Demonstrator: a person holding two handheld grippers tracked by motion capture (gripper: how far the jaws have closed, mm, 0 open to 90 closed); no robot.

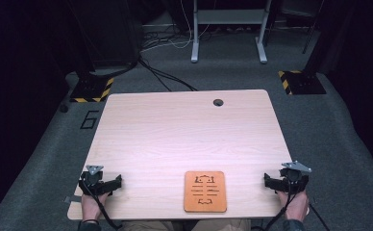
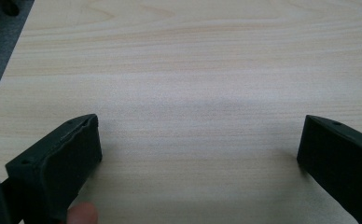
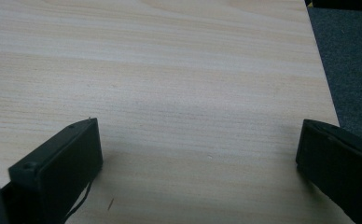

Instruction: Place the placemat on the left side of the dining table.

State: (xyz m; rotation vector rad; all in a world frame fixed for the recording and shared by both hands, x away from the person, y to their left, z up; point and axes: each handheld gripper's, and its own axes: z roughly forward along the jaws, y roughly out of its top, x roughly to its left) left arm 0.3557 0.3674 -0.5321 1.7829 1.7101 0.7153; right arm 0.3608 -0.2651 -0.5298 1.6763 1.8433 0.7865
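Observation:
An orange-brown wooden board [image 1: 205,191] with cut-out slots lies flat near the front edge of the table [image 1: 184,130], at its middle. My left gripper [image 1: 101,181] rests on the front left corner of the table, held by a hand. Its jaws stand wide apart over bare wood in the left gripper view [image 2: 200,140], with nothing between them. At the front right corner sits my right gripper [image 1: 284,178], also in a hand. It too is open over bare wood in the right gripper view [image 3: 198,140]. The board lies between the two grippers, apart from both.
A round cable hole [image 1: 218,102] sits near the table's far edge. Beyond the table are grey carpet, floor cables [image 1: 163,77], a white desk frame [image 1: 228,29] and two yellow-black striped stand bases [image 1: 92,90] [image 1: 301,82]. The right table edge runs close to the right gripper.

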